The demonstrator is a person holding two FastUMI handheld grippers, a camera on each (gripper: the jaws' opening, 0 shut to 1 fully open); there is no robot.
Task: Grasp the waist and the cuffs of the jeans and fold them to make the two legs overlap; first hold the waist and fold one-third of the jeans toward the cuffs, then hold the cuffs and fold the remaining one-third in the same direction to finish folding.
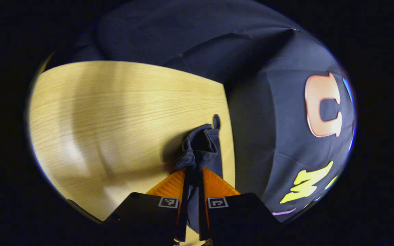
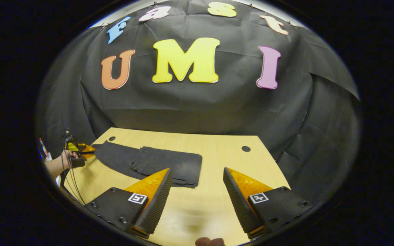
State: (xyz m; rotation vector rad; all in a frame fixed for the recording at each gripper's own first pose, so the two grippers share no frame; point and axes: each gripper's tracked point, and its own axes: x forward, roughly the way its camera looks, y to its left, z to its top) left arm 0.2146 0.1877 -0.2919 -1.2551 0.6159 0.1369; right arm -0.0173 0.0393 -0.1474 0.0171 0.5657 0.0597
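1. We see the left gripper (image 1: 193, 174) clamped on a bunched end of the jeans (image 1: 200, 147), dark cloth squeezed between both fingers, above the table (image 1: 115, 112) near its edge.
2. In the right gripper view, the jeans (image 2: 156, 162) lie flat on the table (image 2: 224, 150), with one part doubled over itself.
3. The left gripper (image 2: 87, 149) grips their far left end; a hand (image 2: 65, 160) holds it.
4. The right gripper (image 2: 197, 189) hovers over bare tabletop just beside the jeans, its jaws wide apart and holding nothing.
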